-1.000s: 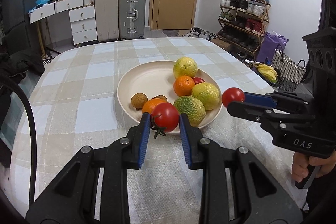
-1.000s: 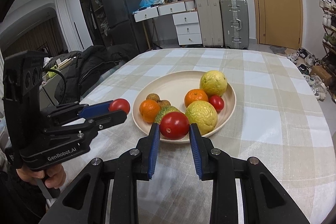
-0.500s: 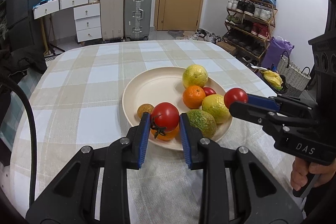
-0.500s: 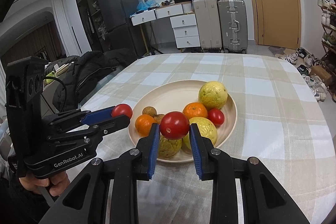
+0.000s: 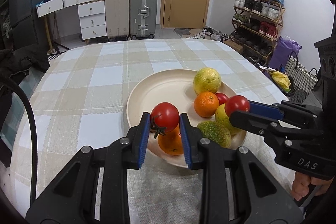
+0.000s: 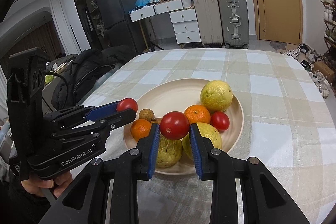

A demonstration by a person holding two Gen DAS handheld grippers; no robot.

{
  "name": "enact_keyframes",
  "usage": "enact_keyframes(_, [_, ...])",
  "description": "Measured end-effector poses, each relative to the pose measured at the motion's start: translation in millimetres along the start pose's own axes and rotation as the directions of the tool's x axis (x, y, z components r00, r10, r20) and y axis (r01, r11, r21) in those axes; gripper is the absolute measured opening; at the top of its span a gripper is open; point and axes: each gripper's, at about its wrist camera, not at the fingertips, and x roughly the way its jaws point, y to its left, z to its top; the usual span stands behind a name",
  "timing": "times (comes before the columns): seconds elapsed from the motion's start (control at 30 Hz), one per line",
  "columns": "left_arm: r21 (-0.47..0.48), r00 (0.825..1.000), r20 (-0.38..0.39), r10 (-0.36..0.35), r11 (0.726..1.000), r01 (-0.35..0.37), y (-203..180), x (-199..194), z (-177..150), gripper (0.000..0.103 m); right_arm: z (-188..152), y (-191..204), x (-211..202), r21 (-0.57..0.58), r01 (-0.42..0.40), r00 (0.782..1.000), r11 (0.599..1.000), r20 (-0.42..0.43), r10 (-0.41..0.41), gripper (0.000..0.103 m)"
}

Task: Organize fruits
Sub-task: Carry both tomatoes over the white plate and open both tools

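A cream plate (image 5: 159,89) (image 6: 180,96) on the checked tablecloth holds a yellow-green guava (image 5: 206,80) (image 6: 216,96), two oranges (image 5: 205,104) (image 6: 197,114), a small red tomato (image 6: 219,120), two more green-yellow fruits (image 5: 214,133) (image 6: 168,150) and a brown longan (image 6: 146,114). My left gripper (image 5: 164,119) is shut on a red tomato with a stem (image 5: 165,117), held above the plate's near-left rim; it also shows in the right wrist view (image 6: 127,105). My right gripper (image 6: 174,129) is shut on another red tomato (image 6: 174,128) above the plate's near edge.
The table (image 5: 94,77) has a beige and white checked cloth. Suitcases (image 5: 142,12), a drawer unit (image 5: 92,18) and a door stand beyond it. A shoe rack (image 5: 258,14) and baskets are at the right, a black jacket (image 6: 88,68) at the left.
Both grippers have risen and moved forward over the plate's near rim, each still holding its tomato. The fruits on the plate have not moved.
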Motion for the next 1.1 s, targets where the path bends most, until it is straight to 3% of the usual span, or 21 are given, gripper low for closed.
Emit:
enact_keyframes(0.87, [-0.003,1.0,-0.007,0.003,1.0,-0.003,-3.8,24.7,3.5,0.025,9.8,-5.4,13.3,0.003,0.012,1.0,1.0,0.003,-0.012,0.032])
enact_keyframes(1.03, [-0.002,1.0,0.007,0.007,1.0,-0.007,-4.5,18.3,-0.2,0.028,7.4,-9.9,1.3,0.003,0.044,0.998,0.999,0.038,-0.044,0.052])
enact_keyframes(1.07, [0.0,1.0,0.013,0.002,1.0,-0.002,-4.8,15.8,-0.9,0.031,6.8,-9.8,-0.7,-0.002,0.051,0.998,0.999,0.043,-0.051,0.054])
enact_keyframes(1.1, [0.001,1.0,0.022,-0.001,1.0,0.001,-5.1,12.9,-1.7,0.039,6.3,-9.8,-2.0,-0.006,0.055,0.997,0.998,0.045,-0.054,0.061])
